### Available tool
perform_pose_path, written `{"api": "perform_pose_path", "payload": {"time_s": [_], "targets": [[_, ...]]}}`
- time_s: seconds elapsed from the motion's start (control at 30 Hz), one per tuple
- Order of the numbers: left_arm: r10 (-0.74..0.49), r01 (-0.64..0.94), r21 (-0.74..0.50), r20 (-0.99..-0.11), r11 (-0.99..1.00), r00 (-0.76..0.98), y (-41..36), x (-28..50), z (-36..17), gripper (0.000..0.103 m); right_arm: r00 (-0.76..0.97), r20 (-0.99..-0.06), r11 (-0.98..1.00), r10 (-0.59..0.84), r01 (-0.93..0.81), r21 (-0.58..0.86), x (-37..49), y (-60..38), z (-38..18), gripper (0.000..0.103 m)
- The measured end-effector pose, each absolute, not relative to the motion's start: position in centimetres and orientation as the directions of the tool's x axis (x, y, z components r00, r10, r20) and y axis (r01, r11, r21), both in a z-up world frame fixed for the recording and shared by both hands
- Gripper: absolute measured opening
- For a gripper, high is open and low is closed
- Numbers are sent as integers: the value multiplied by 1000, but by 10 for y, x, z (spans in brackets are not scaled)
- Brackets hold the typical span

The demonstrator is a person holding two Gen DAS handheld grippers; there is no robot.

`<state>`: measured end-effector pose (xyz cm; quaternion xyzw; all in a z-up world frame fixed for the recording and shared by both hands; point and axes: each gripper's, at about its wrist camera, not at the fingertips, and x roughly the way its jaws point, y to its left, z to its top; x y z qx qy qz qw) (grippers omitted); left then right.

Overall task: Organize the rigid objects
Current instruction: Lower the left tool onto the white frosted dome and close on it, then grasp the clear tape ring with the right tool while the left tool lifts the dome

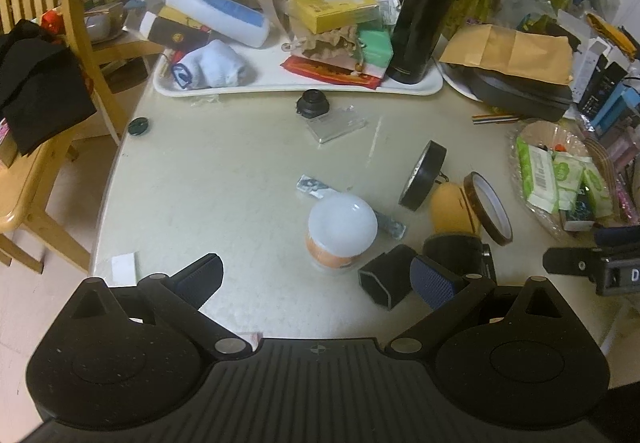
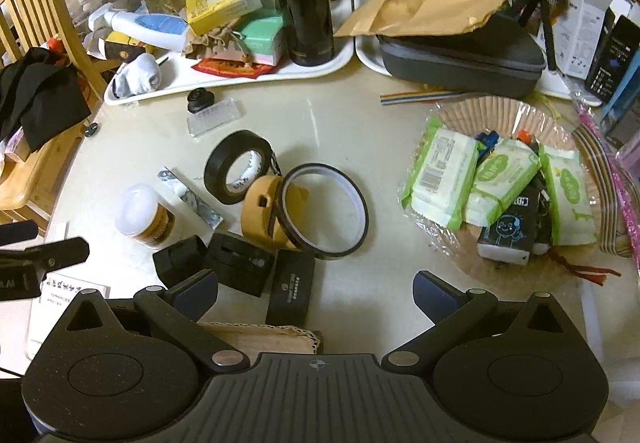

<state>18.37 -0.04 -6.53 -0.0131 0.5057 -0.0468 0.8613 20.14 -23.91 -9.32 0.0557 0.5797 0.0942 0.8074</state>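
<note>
My left gripper [image 1: 318,277] is open and empty above the near table edge, just short of a white-lidded orange jar [image 1: 341,233]. A black hollow block [image 1: 386,275] lies by its right finger. A black tape roll [image 1: 423,175], a yellow block [image 1: 452,209] and an amber tape ring [image 1: 488,207] lie to the right. My right gripper [image 2: 316,293] is open and empty, with a black box [image 2: 290,287] between its fingers. Ahead are the black tape roll [image 2: 239,166], amber tape ring [image 2: 324,211], yellow block [image 2: 260,211] and jar [image 2: 146,217].
A white tray [image 1: 304,85] at the back holds a black flask [image 1: 430,3], boxes and a sock. A small camera lens [image 1: 313,103] and clear case [image 1: 336,125] lie mid-table. A basket of wipes packs [image 2: 500,179] is right, a grey case [image 2: 460,55] behind. A wooden chair [image 1: 44,63] stands left.
</note>
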Motion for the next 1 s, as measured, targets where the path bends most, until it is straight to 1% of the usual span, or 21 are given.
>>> {"api": "perform_pose_path", "payload": {"time_s": [0.17, 0.23, 0.27, 0.3, 0.33, 0.57, 0.67, 0.77, 0.83, 0.87, 0.9, 0.93, 1.0], "targets": [[-95, 74, -67, -871, 995, 483, -6, 196, -79, 102, 327, -928, 984, 178, -82, 160, 201, -241, -94, 103], [-94, 72, -68, -875, 995, 474, -7, 201, -86, 101, 324, -928, 983, 183, -81, 166, 200, -243, -94, 103], [-95, 72, -68, -878, 995, 469, -8, 204, -90, 98, 323, -927, 981, 191, -80, 175, 200, -244, -94, 103], [-96, 76, -69, -882, 995, 461, -10, 206, -95, 89, 321, -926, 980, 197, -78, 181, 200, -244, -94, 103], [-93, 78, -65, -889, 995, 448, -10, 209, -98, 87, 320, -926, 980, 199, -75, 184, 200, -245, -94, 103], [-80, 82, -48, -892, 995, 445, -18, 224, -114, 87, 322, -924, 979, 204, -65, 193, 201, -246, -93, 103], [-73, 77, -43, -893, 996, 444, -21, 231, -118, 85, 321, -924, 978, 208, -65, 197, 202, -245, -93, 103], [-67, 77, -36, -897, 996, 437, -24, 237, -124, 78, 318, -924, 977, 215, -61, 206, 203, -246, -95, 103], [-60, 81, -27, -902, 996, 427, -26, 240, -128, 66, 315, -923, 975, 220, -54, 214, 203, -247, -96, 103], [-61, 85, -28, -905, 996, 421, -27, 241, -130, 65, 315, -923, 974, 223, -49, 219, 204, -248, -97, 103], [-64, 87, -30, -904, 996, 422, -28, 241, -131, 61, 314, -923, 974, 224, -44, 222, 204, -249, -97, 103], [-69, 90, -33, -901, 995, 428, -29, 240, -132, 54, 312, -923, 974, 225, -37, 225, 205, -250, -98, 103], [-54, 93, -15, -897, 996, 438, -32, 237, -131, 54, 313, -922, 972, 229, -25, 233, 205, -252, -99, 103]]}}
